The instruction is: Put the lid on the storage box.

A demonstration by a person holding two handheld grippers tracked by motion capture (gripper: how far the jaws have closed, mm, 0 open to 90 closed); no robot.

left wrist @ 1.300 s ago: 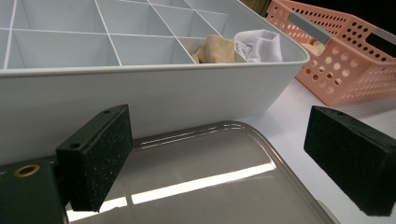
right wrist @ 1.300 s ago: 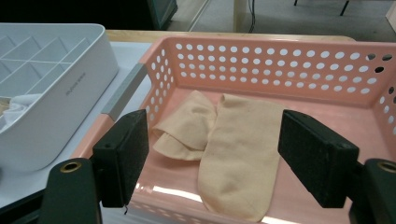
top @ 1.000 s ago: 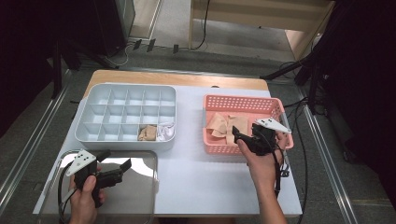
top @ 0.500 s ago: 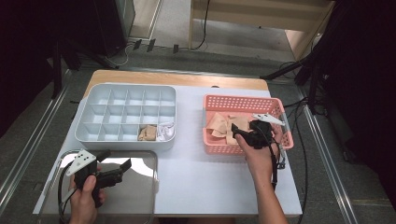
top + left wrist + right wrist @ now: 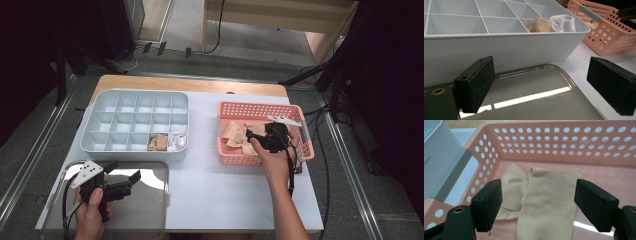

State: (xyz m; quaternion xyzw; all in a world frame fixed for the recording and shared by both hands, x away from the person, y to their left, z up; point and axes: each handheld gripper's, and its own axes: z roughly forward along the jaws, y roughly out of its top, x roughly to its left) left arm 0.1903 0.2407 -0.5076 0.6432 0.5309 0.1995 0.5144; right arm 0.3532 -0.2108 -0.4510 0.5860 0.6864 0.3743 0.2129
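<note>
Beige socks (image 5: 544, 195) lie flat in the pink perforated basket (image 5: 300, 150) at the right of the table. My right gripper (image 5: 252, 134) hangs open just over the basket, its pads (image 5: 487, 203) wide apart on either side of the upper sock. A grey divided tray (image 5: 107, 145) at the left holds a rolled beige sock (image 5: 159, 142) and a white one (image 5: 177, 141) in its front right cells; both also appear in the left gripper view as the beige roll (image 5: 539, 24) and white roll (image 5: 563, 22). My left gripper (image 5: 131, 181) is open and empty above a shiny metal tray (image 5: 529, 95).
The metal tray (image 5: 150, 210) sits at the front left corner, close against the grey tray's front wall (image 5: 511, 50). White table surface (image 5: 210, 190) lies between the two hands. Cables trail from both grippers. Dark floor and rails surround the table.
My right gripper has moved forward and left from the basket's right rim to over the socks inside it. The left gripper has stayed where it was.
</note>
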